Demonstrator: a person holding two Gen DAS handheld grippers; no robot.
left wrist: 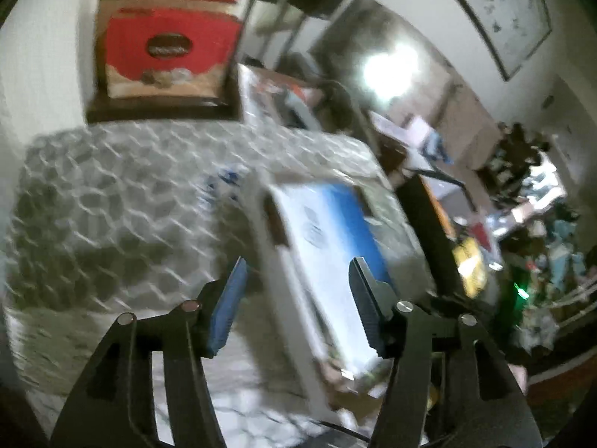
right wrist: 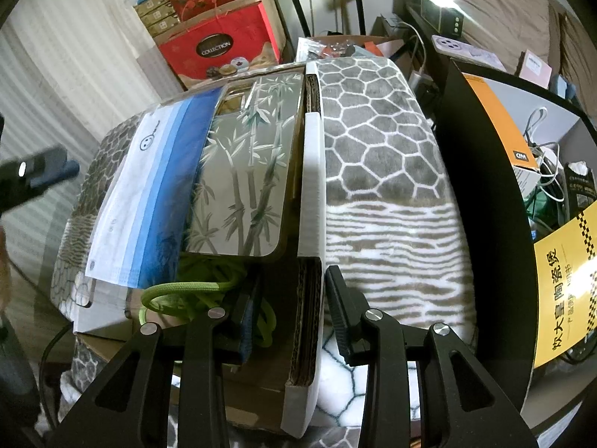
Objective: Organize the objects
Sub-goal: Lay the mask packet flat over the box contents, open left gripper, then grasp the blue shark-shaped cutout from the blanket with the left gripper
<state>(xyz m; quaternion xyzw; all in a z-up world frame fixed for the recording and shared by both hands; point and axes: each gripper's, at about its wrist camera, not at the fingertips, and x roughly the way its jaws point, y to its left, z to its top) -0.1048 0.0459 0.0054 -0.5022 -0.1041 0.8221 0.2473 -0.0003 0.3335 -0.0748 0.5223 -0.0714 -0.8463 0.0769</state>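
A white-sided cardboard box (right wrist: 311,186) sits on a grey honeycomb blanket (right wrist: 380,149). Inside lie a blue-striped mask pack (right wrist: 149,194), a bamboo-print phone case (right wrist: 250,171) and a coiled green cord (right wrist: 209,291). My right gripper (right wrist: 291,280) straddles the box's right wall, one finger inside and one outside, shut on it. The left wrist view is blurred. My left gripper (left wrist: 298,265) hovers open above the box (left wrist: 294,298) and its mask pack (left wrist: 335,224), with nothing between its fingers. One finger (right wrist: 56,168) of the left gripper shows at the left edge of the right wrist view.
Red gift boxes (right wrist: 220,48) are stacked behind the blanket near a white wall. A black panel (right wrist: 481,205) rises just right of the blanket. Past it are an orange box (right wrist: 500,119), a yellow package (right wrist: 563,291) and tangled cables (right wrist: 544,156).
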